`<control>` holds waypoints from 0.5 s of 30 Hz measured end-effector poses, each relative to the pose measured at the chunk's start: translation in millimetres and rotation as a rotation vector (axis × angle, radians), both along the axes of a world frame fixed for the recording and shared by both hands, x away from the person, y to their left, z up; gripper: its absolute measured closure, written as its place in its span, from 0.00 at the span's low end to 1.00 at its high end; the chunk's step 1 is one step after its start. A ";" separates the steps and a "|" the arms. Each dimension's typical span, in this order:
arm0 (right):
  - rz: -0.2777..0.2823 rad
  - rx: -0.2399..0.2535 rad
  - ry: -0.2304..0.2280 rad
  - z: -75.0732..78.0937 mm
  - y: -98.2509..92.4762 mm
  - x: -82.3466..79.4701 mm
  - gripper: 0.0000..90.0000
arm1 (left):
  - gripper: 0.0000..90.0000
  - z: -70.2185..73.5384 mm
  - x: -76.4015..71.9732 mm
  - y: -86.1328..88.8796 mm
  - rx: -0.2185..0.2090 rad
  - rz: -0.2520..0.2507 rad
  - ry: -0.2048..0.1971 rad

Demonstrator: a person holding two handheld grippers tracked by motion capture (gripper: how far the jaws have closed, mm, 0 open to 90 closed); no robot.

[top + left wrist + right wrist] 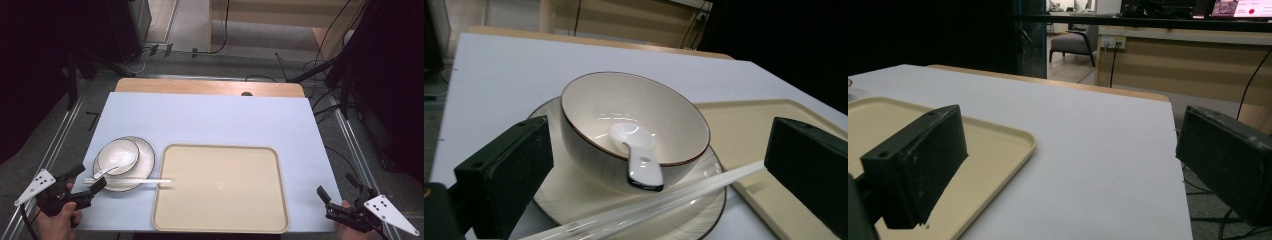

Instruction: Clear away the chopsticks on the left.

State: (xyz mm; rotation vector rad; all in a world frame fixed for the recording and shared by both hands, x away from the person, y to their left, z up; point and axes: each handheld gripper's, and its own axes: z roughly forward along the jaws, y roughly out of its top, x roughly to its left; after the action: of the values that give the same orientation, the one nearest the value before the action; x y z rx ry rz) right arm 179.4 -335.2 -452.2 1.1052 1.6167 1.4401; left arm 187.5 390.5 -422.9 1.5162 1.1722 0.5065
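I am holding my left claw (90, 184) wide open, gripping nothing, facing the white ceramic bowl (634, 127); my right claw (336, 192) is likewise gaping empty.

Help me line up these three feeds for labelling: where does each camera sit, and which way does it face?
High view: above the near edge, facing forward and down on the tray; hands and both claws show.
Left gripper view: rides the open left claw, facing bowl and spoon.
Right gripper view: rides the open right claw, facing table.
All share the tray.
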 end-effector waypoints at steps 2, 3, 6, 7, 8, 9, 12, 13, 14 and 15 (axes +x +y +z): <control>0.002 -0.002 -0.002 -0.1 0.2 0.1 0.00 | 0.08 1.5 0.1 -1.5 -0.001 0.006 0.004; 0.008 -0.003 0.007 -0.3 1.2 0.1 0.00 | 0.14 6.2 -1.5 -3.1 -0.003 0.034 0.002; 0.018 -0.007 0.013 -0.6 3.2 0.6 0.00 | 0.38 14.2 -4.7 -2.9 -0.011 0.053 0.003; 0.023 -0.012 0.013 -0.7 3.7 1.0 0.00 | 0.51 16.5 -5.3 -3.9 -0.009 0.054 0.010; 0.025 -0.015 0.012 -0.8 4.1 1.4 0.00 | 0.58 18.8 -6.5 -4.8 0.000 0.052 0.006; 0.028 -0.014 0.017 -0.7 4.8 1.3 0.00 | 0.66 21.4 -8.3 -5.7 -0.009 0.049 -0.004; 0.048 -0.020 0.020 -0.8 6.5 2.4 0.00 | 0.88 30.0 -11.5 -9.5 -0.033 0.009 -0.031; 0.053 -0.026 0.019 -0.9 7.2 2.9 0.00 | 0.92 32.5 -12.3 -12.7 -0.034 -0.008 -0.038; 0.053 -0.026 0.019 -0.9 7.2 2.9 0.00 | 0.96 32.5 -12.3 -12.7 -0.034 -0.008 -0.038; 0.063 -0.034 0.025 -1.2 8.7 3.7 0.00 | 0.99 37.0 -14.1 -20.6 -0.019 -0.015 -0.044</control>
State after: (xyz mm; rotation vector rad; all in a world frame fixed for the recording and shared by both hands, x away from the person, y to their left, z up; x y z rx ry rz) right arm 183.1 -326.5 -453.4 1.0655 1.7015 1.4388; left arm 173.4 369.9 -385.9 1.4898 1.1275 0.5151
